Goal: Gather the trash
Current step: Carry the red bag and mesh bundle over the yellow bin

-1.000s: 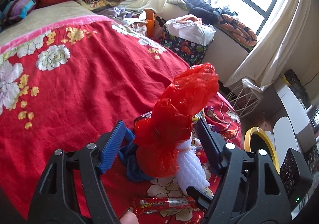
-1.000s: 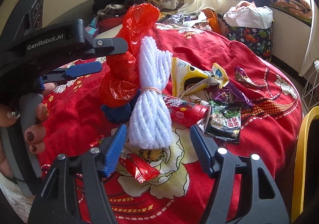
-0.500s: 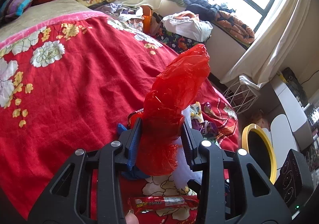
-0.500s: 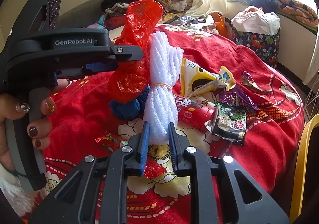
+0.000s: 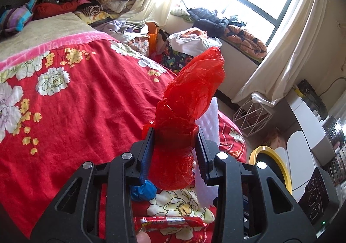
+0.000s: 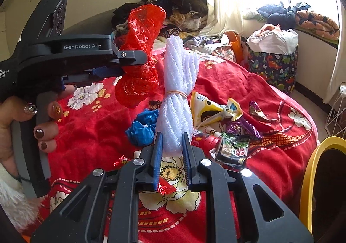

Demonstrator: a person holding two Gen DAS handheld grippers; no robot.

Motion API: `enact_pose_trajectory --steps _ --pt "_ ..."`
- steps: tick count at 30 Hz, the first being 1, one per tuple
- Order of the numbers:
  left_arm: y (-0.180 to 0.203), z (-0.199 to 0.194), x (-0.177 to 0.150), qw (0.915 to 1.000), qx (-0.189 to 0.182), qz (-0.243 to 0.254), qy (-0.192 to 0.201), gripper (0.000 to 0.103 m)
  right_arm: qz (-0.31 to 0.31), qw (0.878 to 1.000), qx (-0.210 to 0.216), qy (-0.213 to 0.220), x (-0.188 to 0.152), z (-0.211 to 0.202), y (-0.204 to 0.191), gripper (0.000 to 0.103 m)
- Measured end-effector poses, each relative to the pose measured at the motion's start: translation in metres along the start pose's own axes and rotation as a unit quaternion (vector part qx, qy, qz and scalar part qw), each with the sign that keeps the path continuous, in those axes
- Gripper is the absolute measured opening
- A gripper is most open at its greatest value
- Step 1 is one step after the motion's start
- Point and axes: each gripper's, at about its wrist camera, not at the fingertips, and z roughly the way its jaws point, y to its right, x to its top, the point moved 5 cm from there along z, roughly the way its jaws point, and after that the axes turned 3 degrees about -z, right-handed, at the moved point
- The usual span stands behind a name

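My left gripper (image 5: pixel 175 134) is shut on a crumpled red plastic bag (image 5: pixel 190 100), which stands up between its pads above the bed. From the right wrist view the same left gripper (image 6: pixel 138 59) holds the red bag (image 6: pixel 140 52) clear of the bedspread. My right gripper (image 6: pixel 172 137) is shut on the lower end of a white foam-net bundle (image 6: pixel 178 91) tied with a rubber band, and the bundle (image 5: pixel 208 121) is lifted upright beside the red bag. A blue plastic wad (image 6: pixel 142 126) lies on the red floral bedspread (image 6: pixel 90 139) below them.
Snack wrappers (image 6: pixel 216 111), a dark packet (image 6: pixel 234 148) and a red tube (image 6: pixel 207 140) lie to the right on the bed. A red wrapper (image 5: pixel 168 222) lies near me. A yellow-rimmed bin (image 6: pixel 324 178) stands at the bed's right edge. Clothes pile by the wall and window.
Both grippers closed, the left on the red bag and the right on the white foam bundle, then both rose, lifting the items off the bedspread.
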Motion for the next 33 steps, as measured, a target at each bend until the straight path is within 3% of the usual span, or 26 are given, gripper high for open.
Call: enact_pose_trajectory --steps 33 --pt "0.056 -0.016 -0.001 0.9979 -0.038 0.049 0.018 0.029 0.023 0.996 -0.062 0.058 0.009 -0.066 0.032 0.017"
